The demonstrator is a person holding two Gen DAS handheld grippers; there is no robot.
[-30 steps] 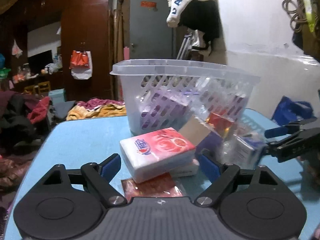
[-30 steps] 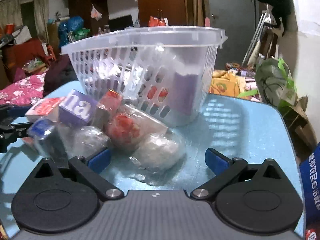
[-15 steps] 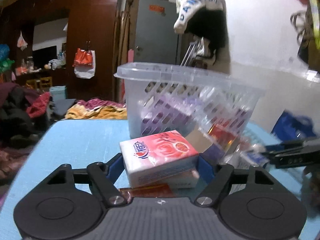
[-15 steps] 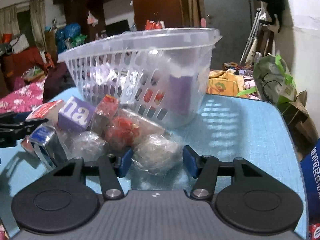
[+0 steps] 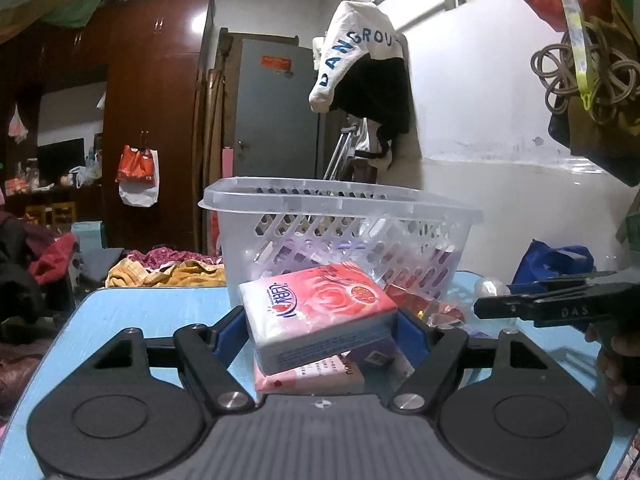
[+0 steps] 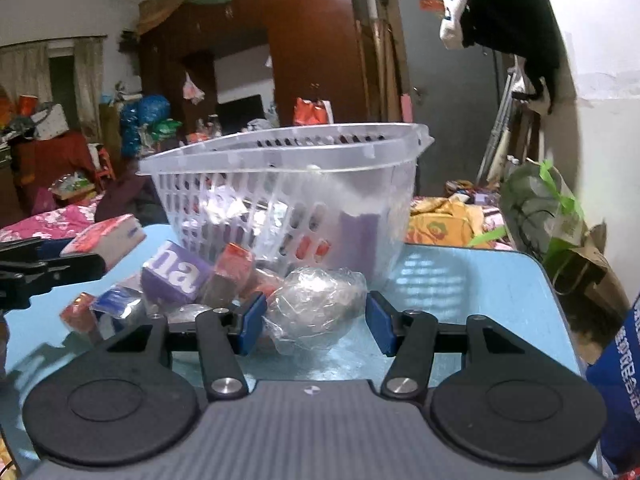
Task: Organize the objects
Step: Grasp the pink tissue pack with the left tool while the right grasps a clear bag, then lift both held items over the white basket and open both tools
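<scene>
My left gripper is shut on a red-and-white tissue pack, which is lifted and tilted above a flat pink packet on the blue table. My right gripper is shut on a clear plastic-wrapped bundle, raised a little off the table. Behind both stands a clear slotted plastic basket holding purple and red items. In the right wrist view the left gripper with the tissue pack shows at the left edge; the right gripper shows at the right of the left wrist view.
A purple box, a red carton and small red and blue packets lie on the blue table left of the bundle. A blue bag sits at the table's right edge. Cluttered room and wardrobe lie beyond.
Both grippers went from open to closed on their objects: the left on the tissue pack, the right on the wrapped bundle. Both views tipped upward, with the pack and bundle raised.
</scene>
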